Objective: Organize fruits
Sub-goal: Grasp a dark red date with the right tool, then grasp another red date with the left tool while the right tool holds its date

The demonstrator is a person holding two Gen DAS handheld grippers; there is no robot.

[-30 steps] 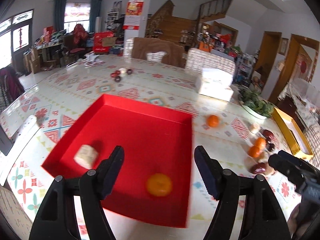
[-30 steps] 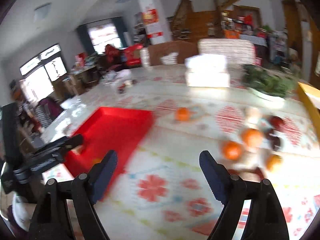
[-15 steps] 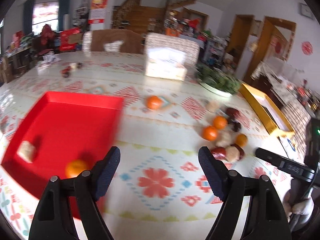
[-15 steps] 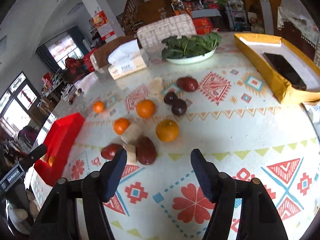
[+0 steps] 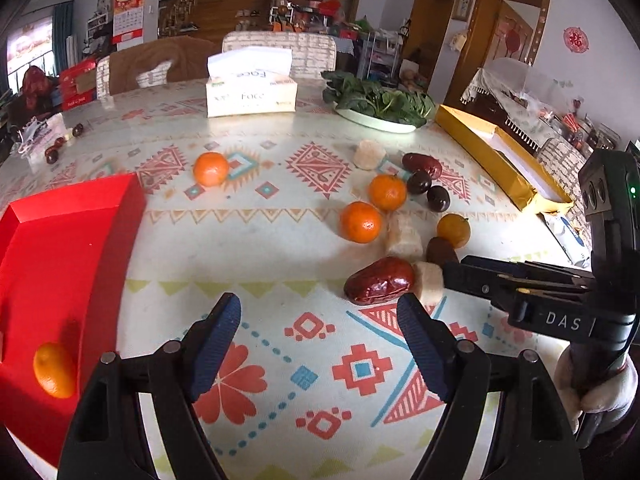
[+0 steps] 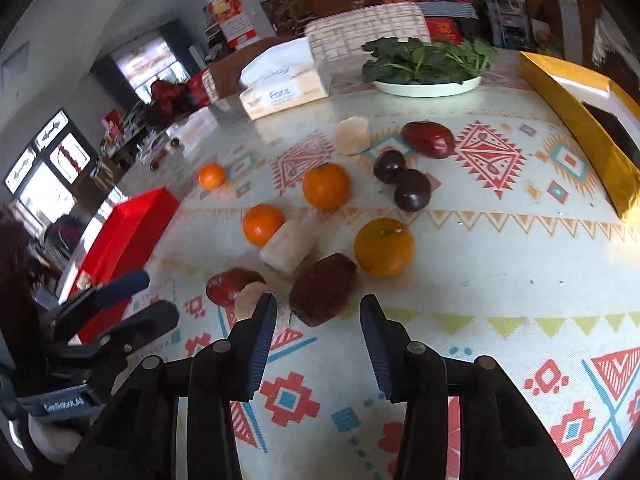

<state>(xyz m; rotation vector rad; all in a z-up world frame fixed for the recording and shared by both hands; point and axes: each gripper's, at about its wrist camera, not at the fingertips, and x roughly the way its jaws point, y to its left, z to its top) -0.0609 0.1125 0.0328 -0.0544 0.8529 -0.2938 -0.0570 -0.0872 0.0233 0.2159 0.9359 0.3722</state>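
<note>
Fruit (image 6: pixel 326 185) lies scattered mid-table near a red tray (image 5: pixel 60 248) holding one orange (image 5: pixel 54 370), while the right gripper (image 6: pixel 318 320), jaws closing with nothing pressed between them, hangs just short of a brown piece (image 6: pixel 323 290), and the left gripper (image 5: pixel 320 330) gapes wide over bare tablecloth (image 5: pixel 280 240).

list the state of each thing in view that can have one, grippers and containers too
left gripper: open, empty
right gripper: jaws closing, brown block just ahead, not yet gripped
red tray: holds one orange fruit
yellow box: open, no fruit seen inside
tissue box: open, tissue sticking up
white plate: heaped with greens
red date: lying loose on the table
</note>
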